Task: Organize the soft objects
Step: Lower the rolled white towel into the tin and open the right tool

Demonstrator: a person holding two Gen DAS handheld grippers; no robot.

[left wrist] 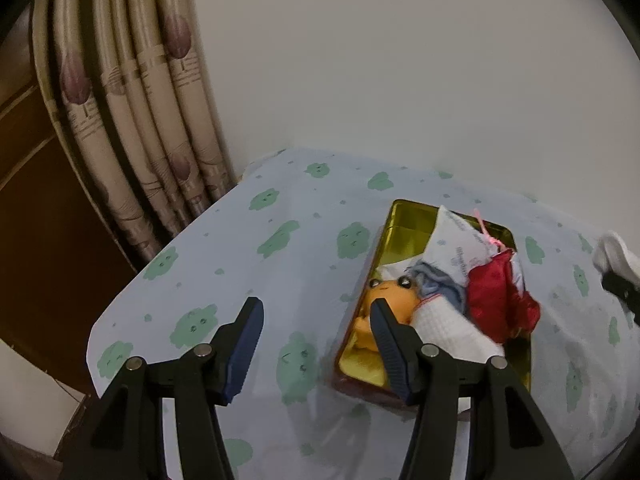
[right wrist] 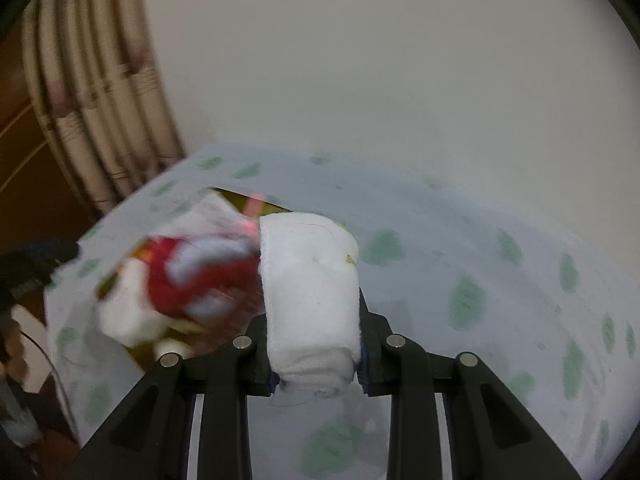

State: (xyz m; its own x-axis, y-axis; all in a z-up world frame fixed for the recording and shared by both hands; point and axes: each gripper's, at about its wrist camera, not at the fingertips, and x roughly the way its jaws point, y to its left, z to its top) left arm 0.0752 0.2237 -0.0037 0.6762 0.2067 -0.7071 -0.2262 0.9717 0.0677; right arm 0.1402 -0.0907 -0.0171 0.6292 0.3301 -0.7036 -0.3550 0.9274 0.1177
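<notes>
The left tongs (left wrist: 316, 312) point steeply down over the tabletop (left wrist: 224, 264) toward its left part, jaws spread wide with nothing between them, the right finger (left wrist: 394, 344) crossing in front of the near left corner of what stands there. The right tongs (right wrist: 314, 320) also tilt downward, above the middle of the tabletop, jaws drawn in and clamped on a rolled white towel (right wrist: 308, 280) that stands up between the pads.
</notes>
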